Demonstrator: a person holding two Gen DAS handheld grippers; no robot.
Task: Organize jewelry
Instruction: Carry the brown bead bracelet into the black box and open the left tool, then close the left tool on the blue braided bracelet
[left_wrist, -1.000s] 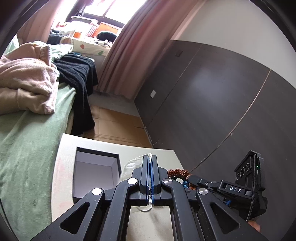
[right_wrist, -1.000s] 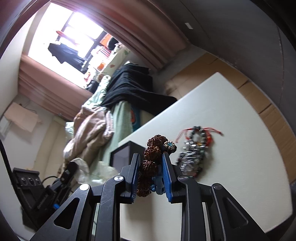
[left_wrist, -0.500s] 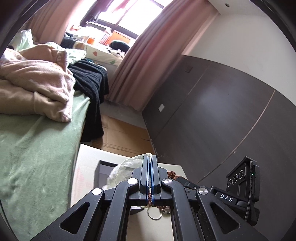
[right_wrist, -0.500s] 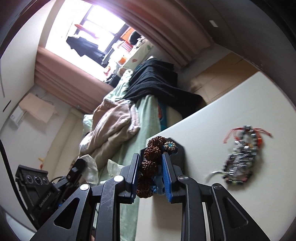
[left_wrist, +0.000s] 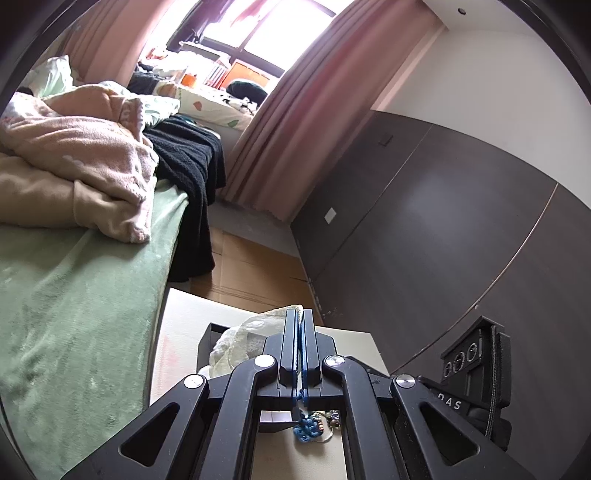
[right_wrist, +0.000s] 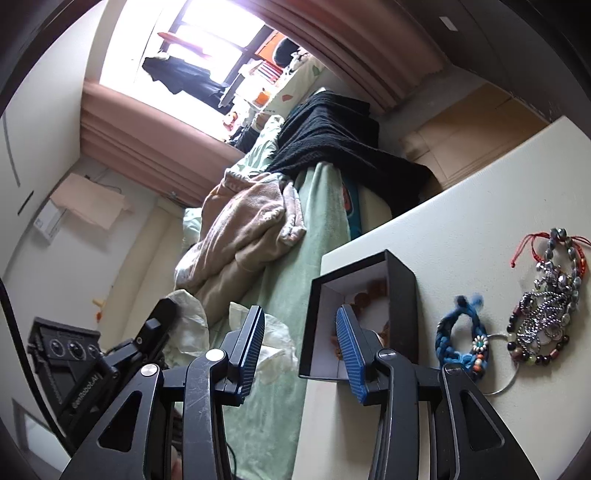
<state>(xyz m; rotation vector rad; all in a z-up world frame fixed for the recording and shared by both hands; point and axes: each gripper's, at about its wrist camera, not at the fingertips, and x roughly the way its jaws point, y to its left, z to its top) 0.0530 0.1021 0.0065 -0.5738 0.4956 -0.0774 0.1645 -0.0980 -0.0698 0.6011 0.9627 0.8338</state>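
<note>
Right gripper (right_wrist: 300, 345): jaws just been opening, now apart, nothing between; brown bead bracelet (right_wrist: 369, 295) lies in black box (right_wrist: 404, 302) just ahead. Blue braided bracelet (right_wrist: 460, 341) right of it; left view shows only part. Left gripper (left_wrist: 299, 343): jaws together, pinching clear plastic bag (left_wrist: 251, 341).

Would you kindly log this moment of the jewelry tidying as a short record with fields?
left gripper: shut, pinching the edge of a clear plastic bag
right gripper: jaws apart and just been opening, nothing between them
black box: open on the white table, brown beads inside
blue braided bracelet: on the table, right of the box
beaded bracelets: heaped further right
</note>
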